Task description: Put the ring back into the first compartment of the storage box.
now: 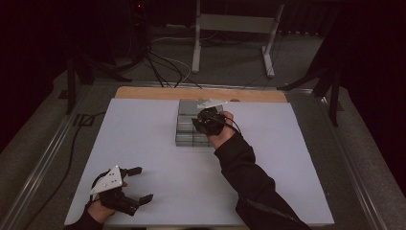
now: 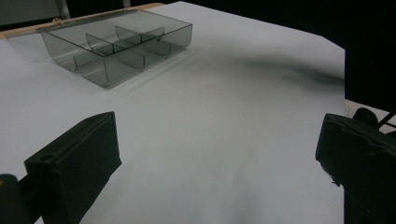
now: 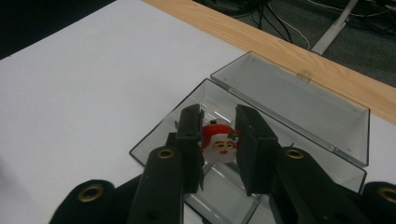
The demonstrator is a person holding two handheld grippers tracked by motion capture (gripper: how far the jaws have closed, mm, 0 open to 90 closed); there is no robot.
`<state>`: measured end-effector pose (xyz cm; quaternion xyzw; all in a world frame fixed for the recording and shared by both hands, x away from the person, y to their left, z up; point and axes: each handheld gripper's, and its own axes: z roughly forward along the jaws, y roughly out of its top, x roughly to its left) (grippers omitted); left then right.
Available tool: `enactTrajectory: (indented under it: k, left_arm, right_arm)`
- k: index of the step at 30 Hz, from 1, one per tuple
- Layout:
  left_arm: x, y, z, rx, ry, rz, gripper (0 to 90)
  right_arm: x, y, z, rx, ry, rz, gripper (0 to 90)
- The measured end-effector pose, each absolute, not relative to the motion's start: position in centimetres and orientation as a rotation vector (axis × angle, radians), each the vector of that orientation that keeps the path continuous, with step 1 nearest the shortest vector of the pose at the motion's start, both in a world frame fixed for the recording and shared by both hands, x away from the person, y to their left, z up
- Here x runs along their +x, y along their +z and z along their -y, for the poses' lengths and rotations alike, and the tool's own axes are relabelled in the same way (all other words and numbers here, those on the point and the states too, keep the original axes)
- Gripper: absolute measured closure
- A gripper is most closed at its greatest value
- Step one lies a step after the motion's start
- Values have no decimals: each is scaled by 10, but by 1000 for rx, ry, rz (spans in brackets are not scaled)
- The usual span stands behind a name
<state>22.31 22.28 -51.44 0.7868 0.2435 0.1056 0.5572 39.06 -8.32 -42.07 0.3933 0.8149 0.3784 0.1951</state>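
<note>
While the left gripper (image 1: 139, 184) is idling with jaws apart, the right gripper (image 3: 219, 144) — clamped on a Santa figure (image 3: 219, 143) — is hovering over the divided box (image 3: 187, 135), likely needing a compartment lined up before release.

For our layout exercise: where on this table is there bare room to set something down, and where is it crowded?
Free: the white table sheet left of the clear grey plastic compartment box, and right of it to the edge. Crowded: over the box, where the right gripper holds a small Santa-face figure.

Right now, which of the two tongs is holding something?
The right tongs, over the clear box, grip a small Santa figure between their pads. The left tongs rest near the table's front edge, jaws wide apart with nothing between them.
</note>
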Motion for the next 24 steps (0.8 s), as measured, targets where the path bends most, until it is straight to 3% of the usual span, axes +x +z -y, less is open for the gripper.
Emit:
enactTrajectory:
  k: [24]
  left_arm:
    - [223,-514,-224,1853,252,-578,5]
  right_arm:
    - [418,-442,56,1105,1031,-2338,715]
